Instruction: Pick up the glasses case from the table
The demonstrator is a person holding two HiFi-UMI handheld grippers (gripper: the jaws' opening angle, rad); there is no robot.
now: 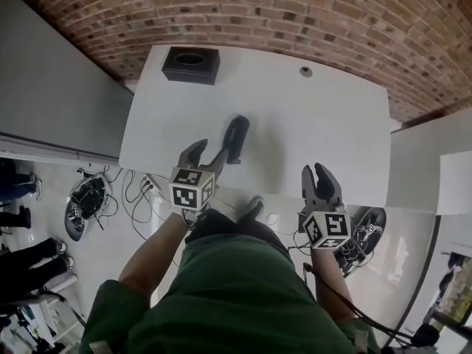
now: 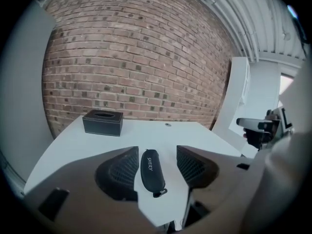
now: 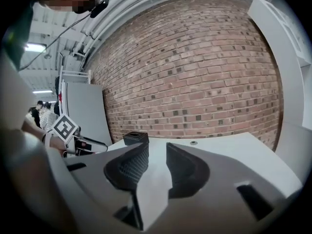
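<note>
The black glasses case (image 1: 236, 139) lies lengthwise on the white table (image 1: 317, 116), near its front edge. My left gripper (image 1: 209, 152) is open just short of the case, its tips at the case's near end. In the left gripper view the case (image 2: 151, 171) shows in the gap of the left gripper (image 2: 157, 150), and neither pad touches it. My right gripper (image 1: 316, 169) hovers over the table's front edge, well to the right of the case. In its own view the right gripper (image 3: 156, 150) stands open, narrower, with only bare table between the pads.
A black tissue box (image 1: 191, 65) stands at the table's far left corner, also seen as the box (image 2: 102, 122) and the box (image 3: 135, 138). A small round grommet (image 1: 305, 71) sits at the far edge. Cables (image 1: 92, 198) lie on the floor at the left. A brick wall rises behind the table.
</note>
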